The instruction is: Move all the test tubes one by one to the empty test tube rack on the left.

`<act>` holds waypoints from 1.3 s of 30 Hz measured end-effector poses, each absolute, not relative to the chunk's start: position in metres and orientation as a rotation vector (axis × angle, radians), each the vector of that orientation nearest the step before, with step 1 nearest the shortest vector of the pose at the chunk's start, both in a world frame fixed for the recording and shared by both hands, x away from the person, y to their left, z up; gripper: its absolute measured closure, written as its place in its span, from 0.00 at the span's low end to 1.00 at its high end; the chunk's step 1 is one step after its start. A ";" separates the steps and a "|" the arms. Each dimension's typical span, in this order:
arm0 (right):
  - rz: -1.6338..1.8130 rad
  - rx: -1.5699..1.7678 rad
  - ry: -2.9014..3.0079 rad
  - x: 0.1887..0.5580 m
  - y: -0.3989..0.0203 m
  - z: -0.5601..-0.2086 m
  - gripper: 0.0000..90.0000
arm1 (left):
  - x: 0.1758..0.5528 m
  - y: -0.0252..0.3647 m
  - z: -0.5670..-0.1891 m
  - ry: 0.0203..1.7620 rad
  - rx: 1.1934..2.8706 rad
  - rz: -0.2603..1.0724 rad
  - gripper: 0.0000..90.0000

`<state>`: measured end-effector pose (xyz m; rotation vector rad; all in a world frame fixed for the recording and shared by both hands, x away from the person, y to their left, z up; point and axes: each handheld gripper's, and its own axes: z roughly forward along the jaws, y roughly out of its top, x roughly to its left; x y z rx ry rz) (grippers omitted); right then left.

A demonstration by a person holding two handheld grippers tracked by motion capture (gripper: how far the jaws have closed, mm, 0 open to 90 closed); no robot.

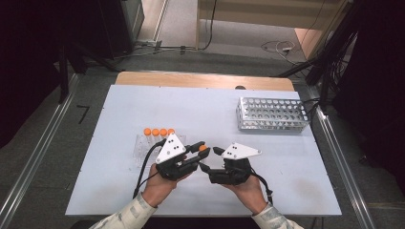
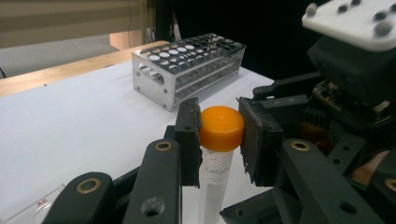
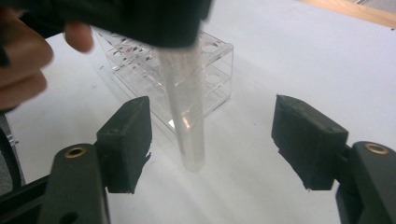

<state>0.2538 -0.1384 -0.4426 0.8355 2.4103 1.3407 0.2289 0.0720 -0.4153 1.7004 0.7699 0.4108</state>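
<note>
Orange-capped tube (image 2: pixel 215 140): upright, cap pinched by left gripper (image 2: pixel 219 133). Right gripper (image 3: pixel 212 144) spread wide, tube body btwn jaws, untouched. Metal rack (image 1: pixel 272 114) at 1 o'clock.

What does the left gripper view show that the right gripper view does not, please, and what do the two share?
Left gripper view alone: the orange cap pinched between the left gripper pads, with the metal rack standing beyond on the table.

Right gripper view alone: the right gripper with its jaws wide apart on either side of the tube's rounded lower end, touching nothing, and the clear plastic rack behind it.

Both: the clear tube hanging upright and the white table.
</note>
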 end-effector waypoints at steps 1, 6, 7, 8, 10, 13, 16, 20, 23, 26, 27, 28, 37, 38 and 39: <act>1.340 0.834 2.411 0.254 -0.139 -0.442 0.29 | 0.228 0.074 -0.413 0.770 1.696 0.409 0.78; 1.336 0.835 2.408 0.253 -0.143 -0.442 0.28 | 0.226 0.085 -0.406 0.782 1.668 0.404 0.78; 1.337 0.832 2.409 0.253 -0.144 -0.442 0.27 | 0.225 0.087 -0.404 0.787 1.663 0.405 0.78; 1.330 0.839 2.406 0.253 -0.145 -0.442 0.27 | 0.225 0.090 -0.403 0.789 1.655 0.407 0.78; 1.330 0.846 2.406 0.254 -0.147 -0.443 0.27 | 0.223 0.095 -0.400 0.798 1.646 0.409 0.78; 1.329 0.860 2.398 0.255 -0.150 -0.443 0.27 | 0.222 0.102 -0.397 0.807 1.637 0.414 0.78; 1.328 0.871 2.392 0.255 -0.152 -0.443 0.27 | 0.221 0.106 -0.396 0.816 1.632 0.419 0.78; 1.320 0.884 2.383 0.257 -0.155 -0.443 0.27 | 0.220 0.112 -0.394 0.825 1.622 0.427 0.78; 1.321 0.893 2.377 0.257 -0.158 -0.443 0.27 | 0.219 0.119 -0.392 0.836 1.614 0.434 0.78; 1.316 0.901 2.367 0.258 -0.163 -0.443 0.27 | 0.218 0.129 -0.389 0.856 1.606 0.446 0.78; 1.315 0.905 2.364 0.258 -0.164 -0.443 0.27 | 0.217 0.132 -0.388 0.862 1.603 0.447 0.78; 1.314 0.910 2.361 0.258 -0.166 -0.443 0.27 | 0.217 0.136 -0.387 0.871 1.598 0.453 0.78; 1.311 0.949 2.324 0.259 -0.184 -0.441 0.27 | 0.219 0.162 -0.378 0.950 1.564 0.478 0.77; 1.312 0.952 2.320 0.259 -0.185 -0.441 0.27 | 0.219 0.165 -0.378 0.955 1.561 0.482 0.77; 1.309 0.957 2.319 0.259 -0.187 -0.441 0.27 | 0.220 0.167 -0.377 0.962 1.564 0.495 0.77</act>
